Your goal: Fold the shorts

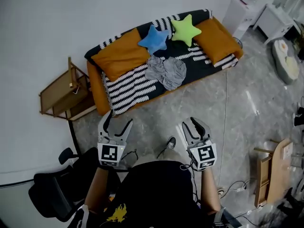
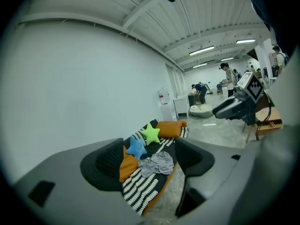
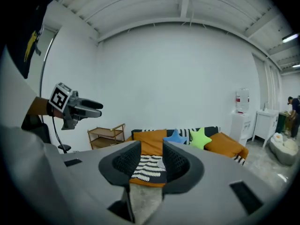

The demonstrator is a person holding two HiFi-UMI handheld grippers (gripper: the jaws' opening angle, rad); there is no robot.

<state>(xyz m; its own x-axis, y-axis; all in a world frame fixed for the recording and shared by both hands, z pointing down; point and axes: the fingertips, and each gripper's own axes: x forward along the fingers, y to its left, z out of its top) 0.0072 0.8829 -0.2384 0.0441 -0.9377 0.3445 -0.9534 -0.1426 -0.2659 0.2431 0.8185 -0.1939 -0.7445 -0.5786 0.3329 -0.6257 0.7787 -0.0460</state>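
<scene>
The grey shorts (image 1: 165, 71) lie crumpled on the striped sofa (image 1: 128, 87), just near of the blue star cushion (image 1: 153, 39) and well apart from both grippers. The left gripper (image 1: 118, 119) stands wide, the right gripper (image 1: 191, 123) narrower — both empty.

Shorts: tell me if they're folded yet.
No, the shorts lie in a crumpled heap on the sofa, below the blue star pillow.

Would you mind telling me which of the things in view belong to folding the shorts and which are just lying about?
For the job:
grey shorts, crumpled on the sofa
left gripper and right gripper, both empty

Just lying about:
blue star pillow
green star pillow
orange cushions
wooden shelf
black office chair
</scene>
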